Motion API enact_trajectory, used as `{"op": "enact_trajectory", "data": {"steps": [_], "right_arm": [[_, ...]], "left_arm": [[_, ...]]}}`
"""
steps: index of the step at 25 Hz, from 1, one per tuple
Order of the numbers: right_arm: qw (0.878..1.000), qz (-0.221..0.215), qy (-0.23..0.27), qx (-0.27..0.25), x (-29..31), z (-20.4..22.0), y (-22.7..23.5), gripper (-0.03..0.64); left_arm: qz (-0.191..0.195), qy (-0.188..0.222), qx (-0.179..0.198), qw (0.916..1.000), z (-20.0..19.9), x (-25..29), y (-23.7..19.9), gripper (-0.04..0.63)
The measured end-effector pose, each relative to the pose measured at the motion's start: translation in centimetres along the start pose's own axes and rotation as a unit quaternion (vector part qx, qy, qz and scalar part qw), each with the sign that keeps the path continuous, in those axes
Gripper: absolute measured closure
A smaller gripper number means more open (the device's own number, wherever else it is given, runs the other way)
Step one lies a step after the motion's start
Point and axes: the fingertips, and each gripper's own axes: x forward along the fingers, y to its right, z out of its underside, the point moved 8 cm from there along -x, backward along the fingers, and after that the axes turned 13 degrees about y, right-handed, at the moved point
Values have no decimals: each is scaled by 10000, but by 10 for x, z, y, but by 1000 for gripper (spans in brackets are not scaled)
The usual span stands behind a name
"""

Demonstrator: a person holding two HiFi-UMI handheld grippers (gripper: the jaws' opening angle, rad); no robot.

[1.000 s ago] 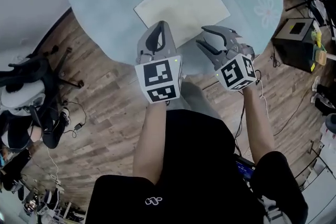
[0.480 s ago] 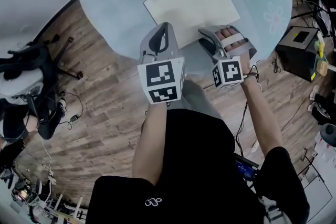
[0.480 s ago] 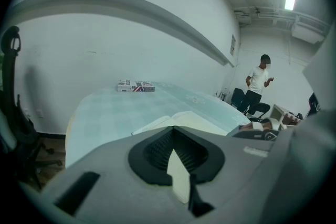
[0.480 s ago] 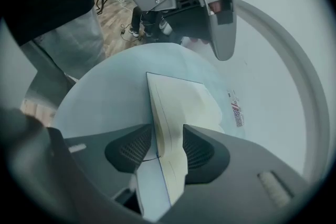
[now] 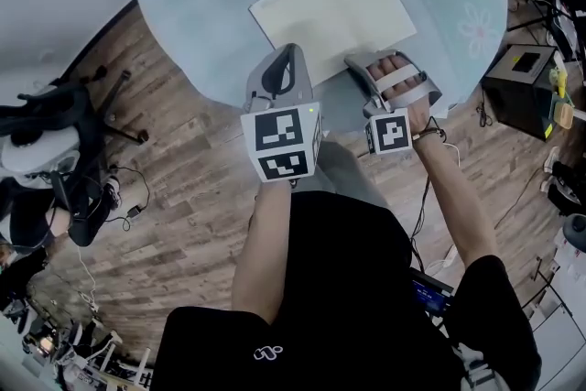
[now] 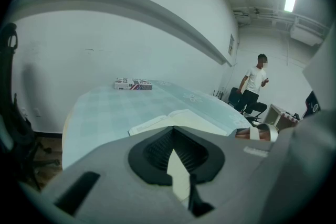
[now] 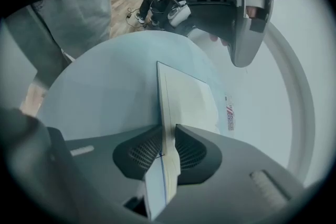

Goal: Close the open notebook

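We view the scene from above, with the round table [image 5: 201, 5] as reference. The open notebook [image 5: 334, 9] lies flat on the table, close to the edge nearest the person, with both pale pages facing up. The left gripper [image 5: 288, 50] hangs over that near edge, pointing forward and downward. Its jaws are together with nothing between them, and the left forearm [image 5: 265, 233] runs straight out behind it. The right gripper [image 7: 167, 134] sits lower at the same near edge. It is rolled onto its side, so the right hand [image 5: 400, 76] shows its fingers under the grip straps. Its jaws are closing on the notebook's near edge, which stands between the ribbed pads [image 7: 140, 153], and both pads lie against the paper. A small printed box [image 6: 133, 84] rests at the table's far side.
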Motion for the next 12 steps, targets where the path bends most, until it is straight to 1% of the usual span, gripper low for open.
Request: {"op": "enact_trajectory", "data": {"steps": [2, 4, 6, 7, 9, 11, 12], "right_arm": [[9996, 23, 1, 273, 0, 2, 1, 563], [9980, 65, 53, 626, -2, 2, 4, 566], [9928, 163, 200, 1174, -5, 3, 7, 568], [9877, 226, 306, 1514, -7, 4, 8, 568], [9732, 378, 533, 2205, -11, 8, 12, 568], [9531, 580, 743, 2875, -11, 10, 15, 568], [9406, 691, 850, 3215, -12, 11, 16, 568]], "left_arm": [[37, 0, 28, 10000, -2, 1, 1, 592], [73, 11, 17, 10000, -6, -1, 1, 592], [83, 31, 4, 10000, -9, -2, 0, 592], [83, 41, 14, 10000, -12, -2, 0, 592], [87, 71, 54, 9999, -17, -2, -2, 592], [84, 116, 117, 9998, -23, -2, -8, 592], [81, 136, 150, 9998, -26, -3, -11, 592]]}}
